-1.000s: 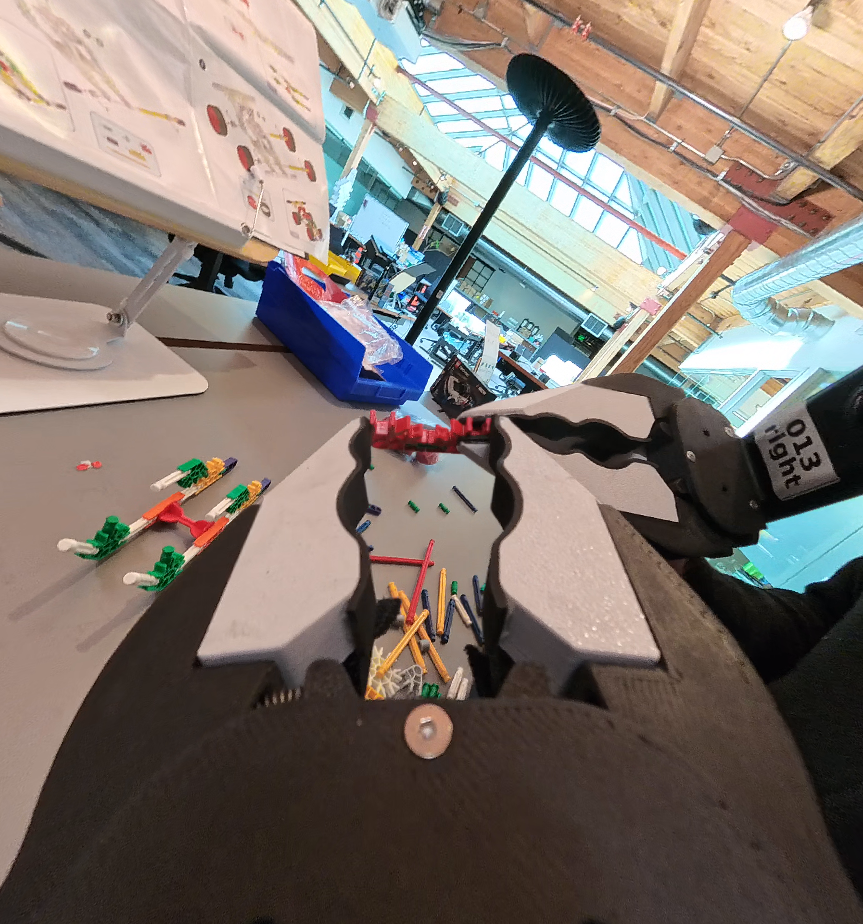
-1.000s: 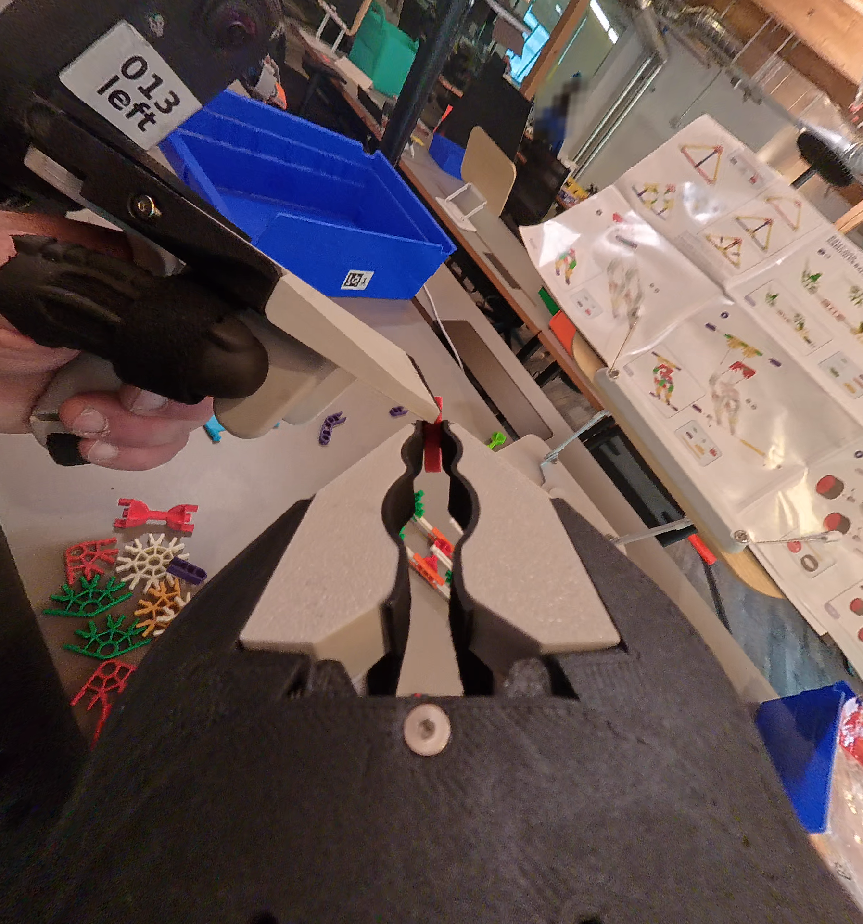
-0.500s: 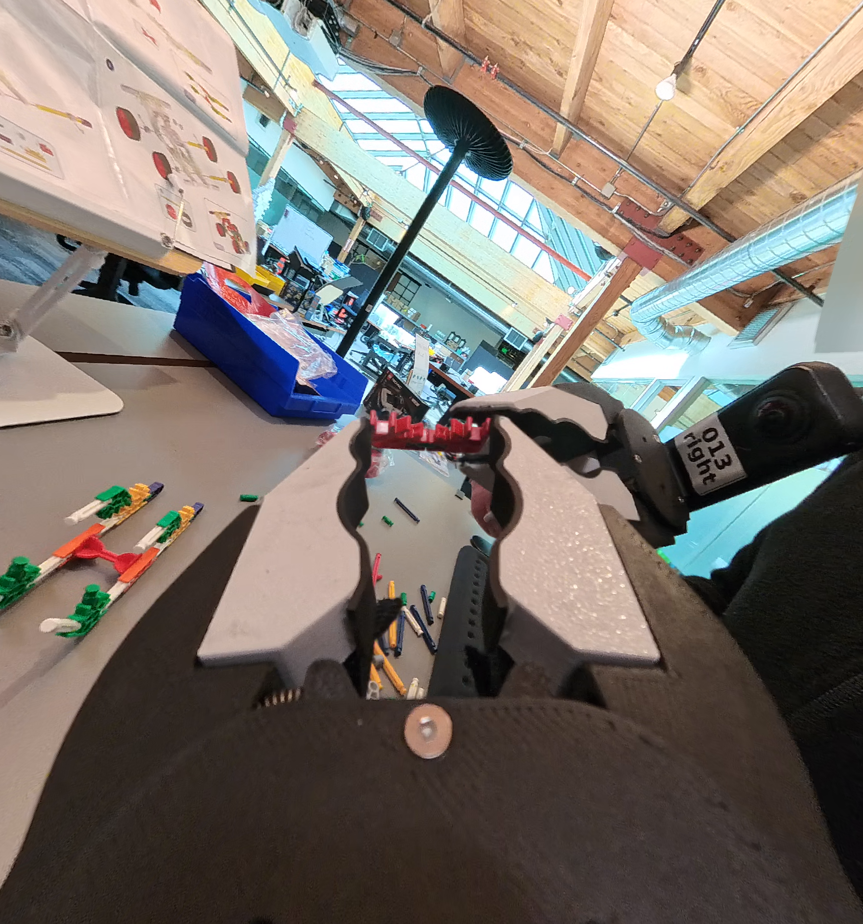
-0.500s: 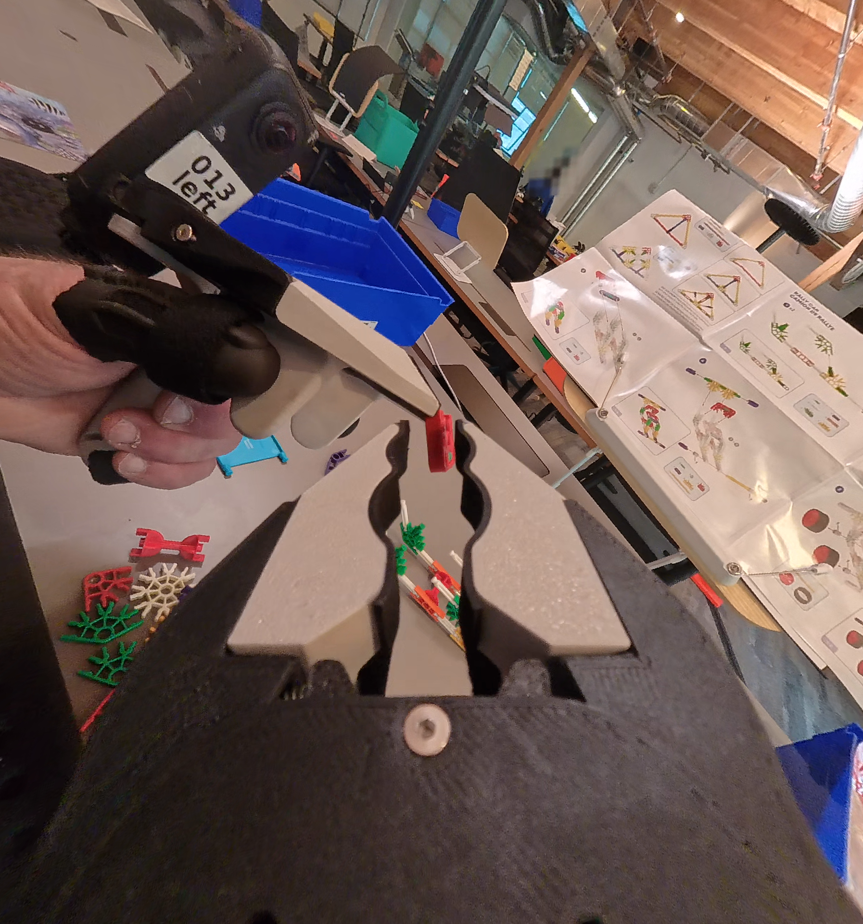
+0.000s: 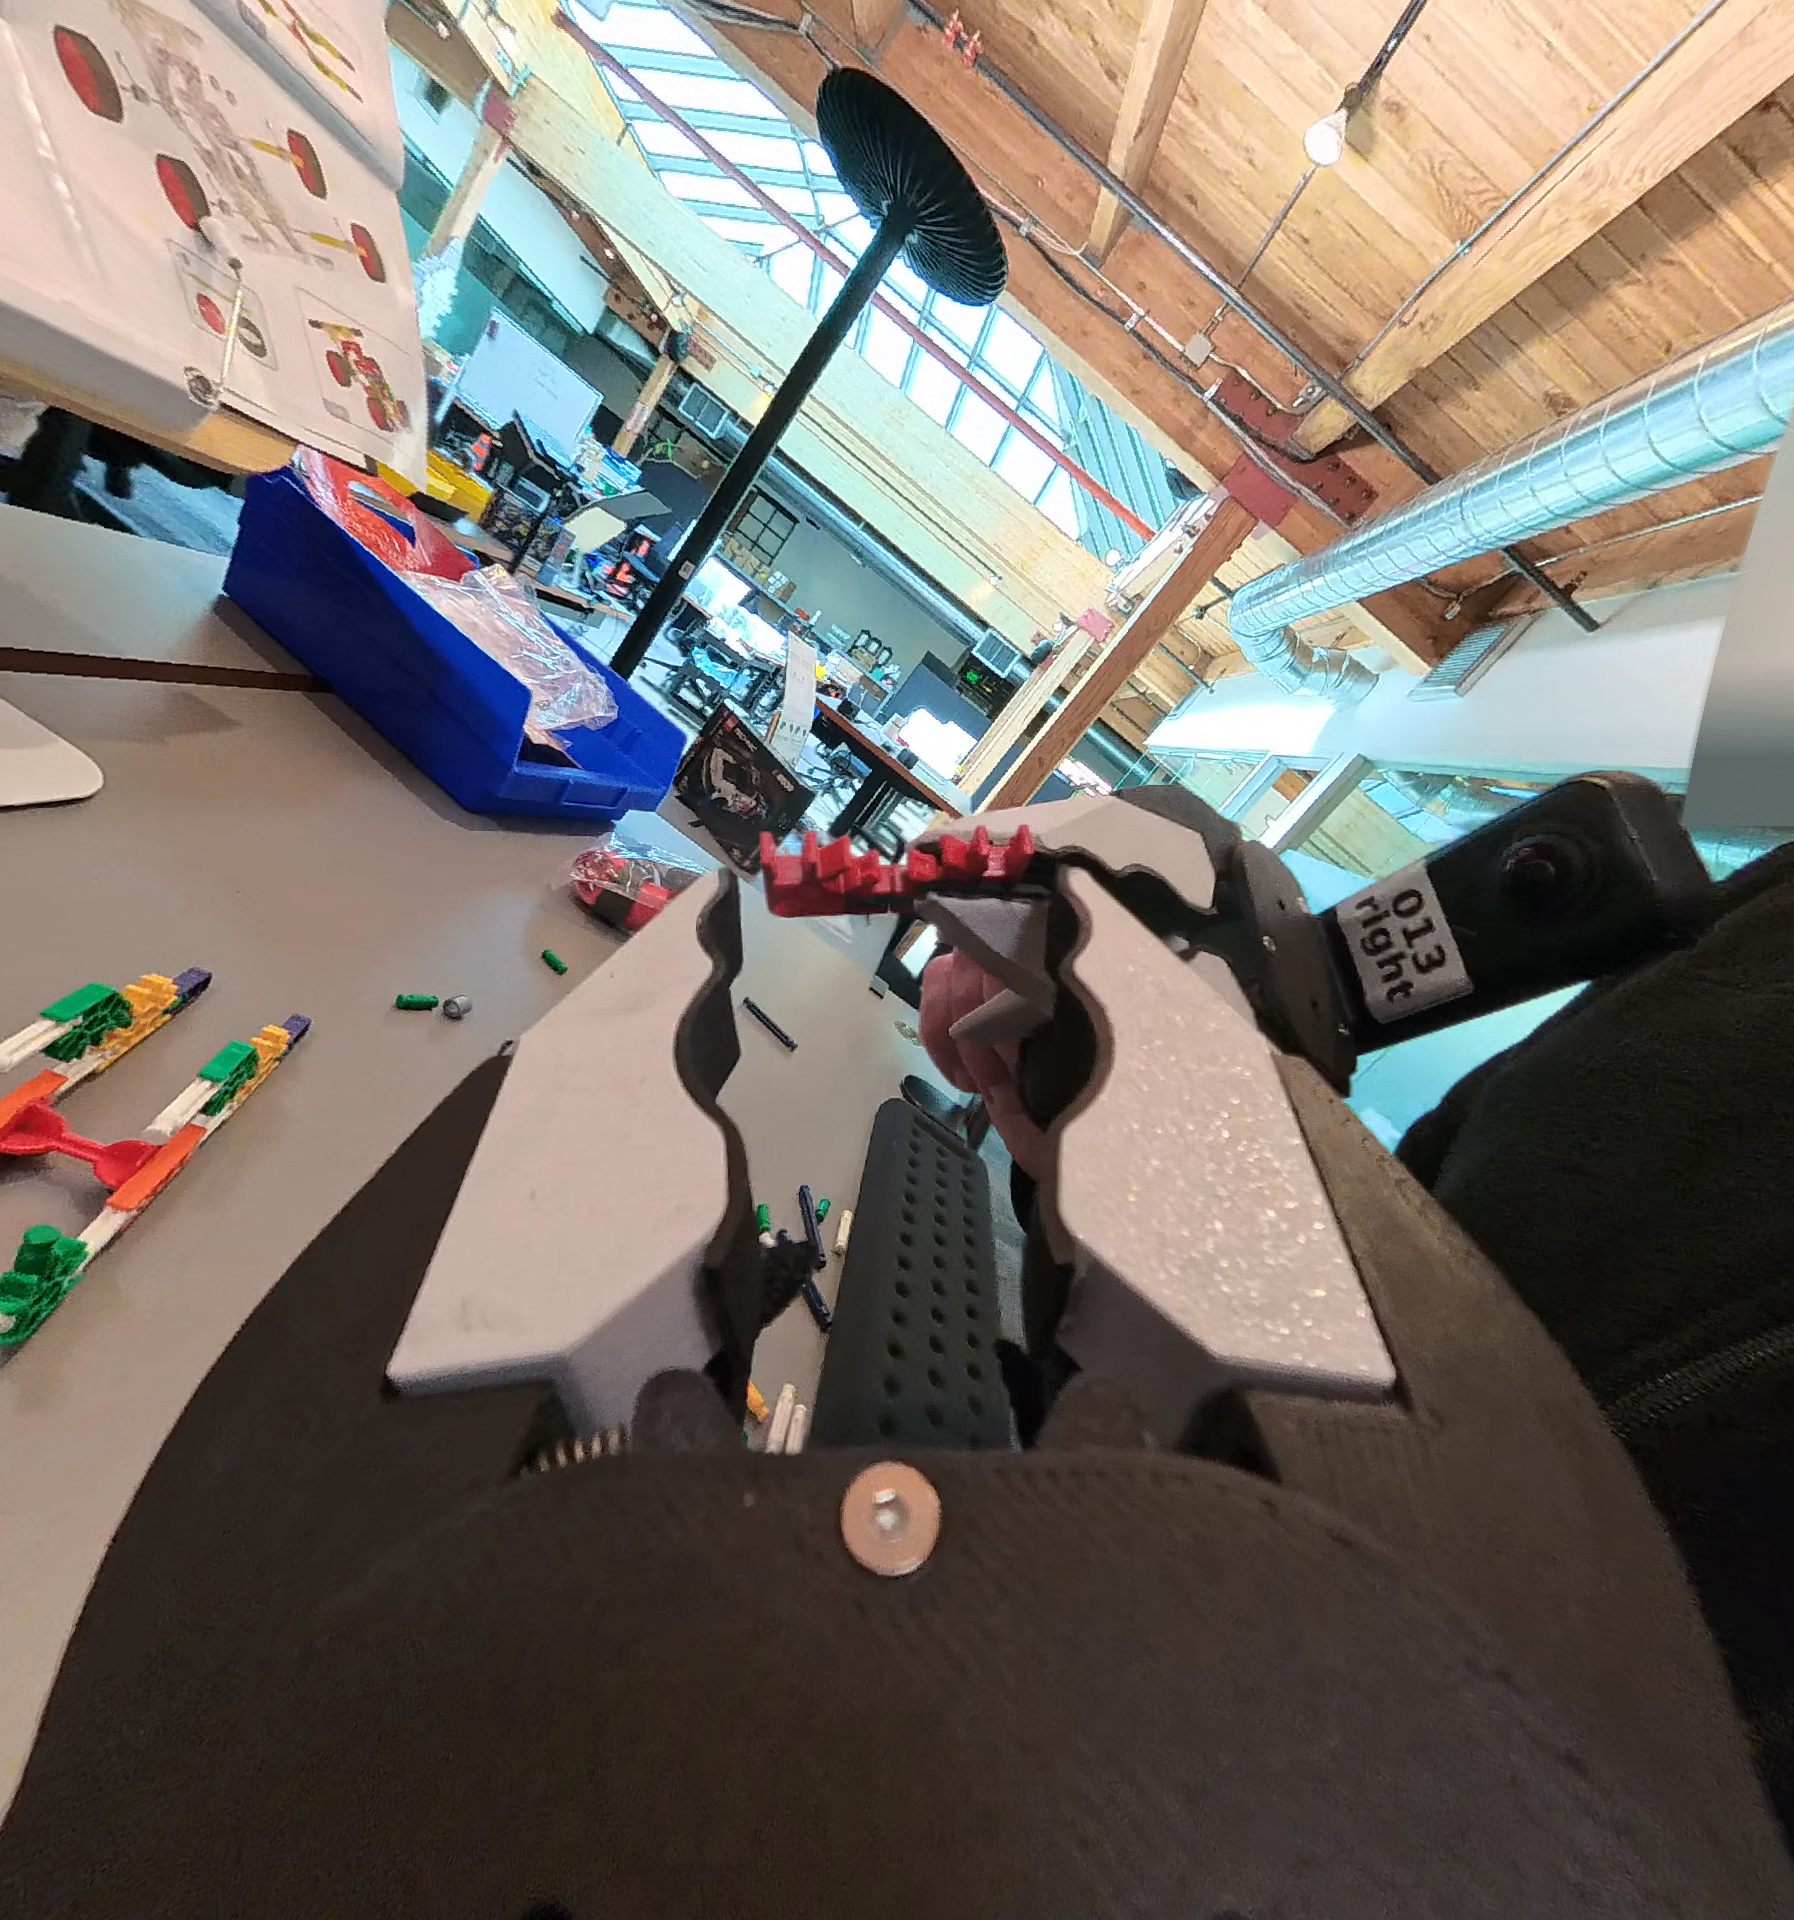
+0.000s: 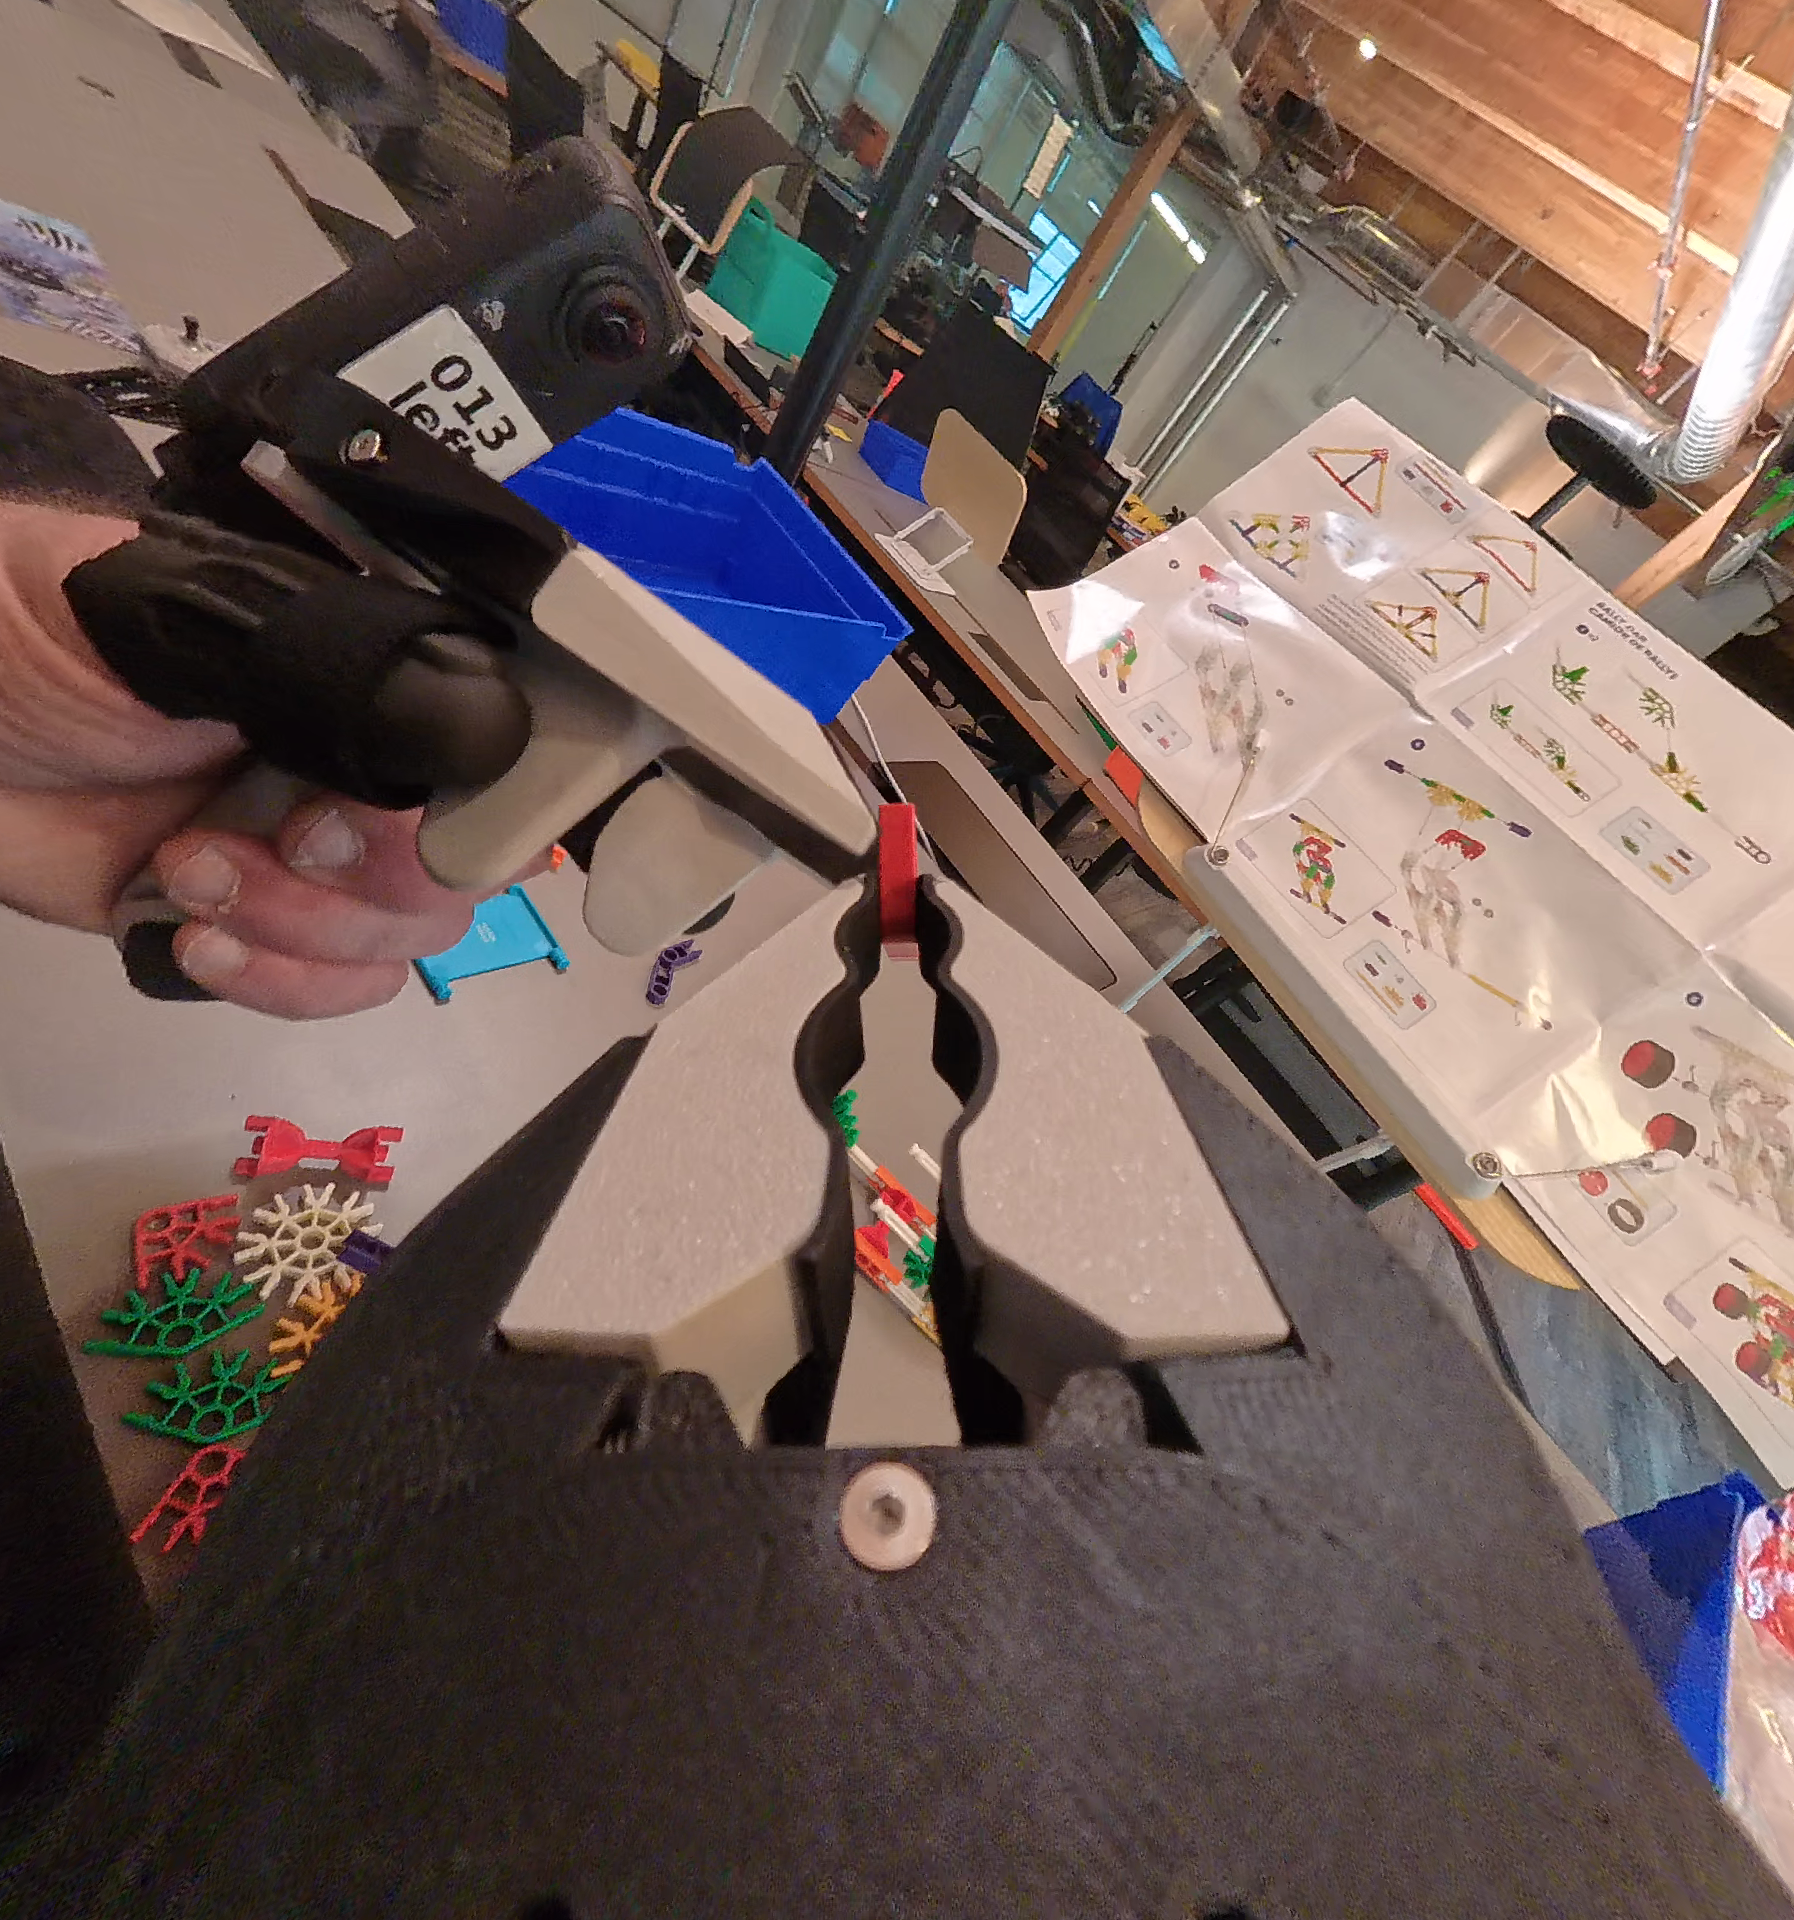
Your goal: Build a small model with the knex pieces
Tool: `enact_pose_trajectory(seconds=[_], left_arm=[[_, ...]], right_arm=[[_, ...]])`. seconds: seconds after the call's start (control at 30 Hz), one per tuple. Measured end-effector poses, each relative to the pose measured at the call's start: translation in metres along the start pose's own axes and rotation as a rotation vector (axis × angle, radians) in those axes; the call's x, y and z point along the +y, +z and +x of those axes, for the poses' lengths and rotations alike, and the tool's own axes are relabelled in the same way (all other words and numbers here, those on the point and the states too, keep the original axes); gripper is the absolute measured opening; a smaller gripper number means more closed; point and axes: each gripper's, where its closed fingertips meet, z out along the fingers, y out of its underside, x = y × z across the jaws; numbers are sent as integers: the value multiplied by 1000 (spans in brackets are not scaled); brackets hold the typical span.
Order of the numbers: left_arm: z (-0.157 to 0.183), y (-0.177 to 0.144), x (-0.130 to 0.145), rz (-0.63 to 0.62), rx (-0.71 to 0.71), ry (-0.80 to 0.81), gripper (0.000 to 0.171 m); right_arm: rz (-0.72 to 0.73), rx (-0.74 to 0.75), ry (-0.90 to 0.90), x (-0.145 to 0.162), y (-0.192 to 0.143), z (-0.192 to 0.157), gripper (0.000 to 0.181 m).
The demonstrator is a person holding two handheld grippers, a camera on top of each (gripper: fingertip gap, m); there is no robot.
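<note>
Right gripper (image 6: 898, 894) pinches one end of a red toothed connector (image 5: 888, 868); left gripper (image 5: 898, 914) stands spread, its tips flanking the connector without gripping it.

Toothed connector (image 5: 893, 868) red; bin (image 5: 436, 665) blue; gripper fingers (image 6: 706, 1174) grey, bodies black; table (image 5: 249, 894) grey; flat connectors (image 6: 238, 1278) green, red, white.

Open-plan workshop: timber ceiling beams (image 5: 1163, 94), metal duct (image 5: 1558, 457), rows of worktables (image 6: 934, 540), blue parts bins (image 5: 436, 665).
</note>
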Motion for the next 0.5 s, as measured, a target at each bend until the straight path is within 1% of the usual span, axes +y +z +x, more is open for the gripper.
enact_pose_trajectory(seconds=[0.13,0.33,0.43,0.5], left_arm=[[1,2,-3,29,-17,6,47],[4,-2,-3,29,2,16,47],[1,-9,-8,27,-11,58,47],[-2,-15,-7,-12,-39,127,47]], right_arm=[[3,35,5,-2,1,0,4],[27,19,20,-6,0,-3,5],[36,-1,23,-8,-3,-5,15],[46,-15,34,-8,-7,-6,17]])
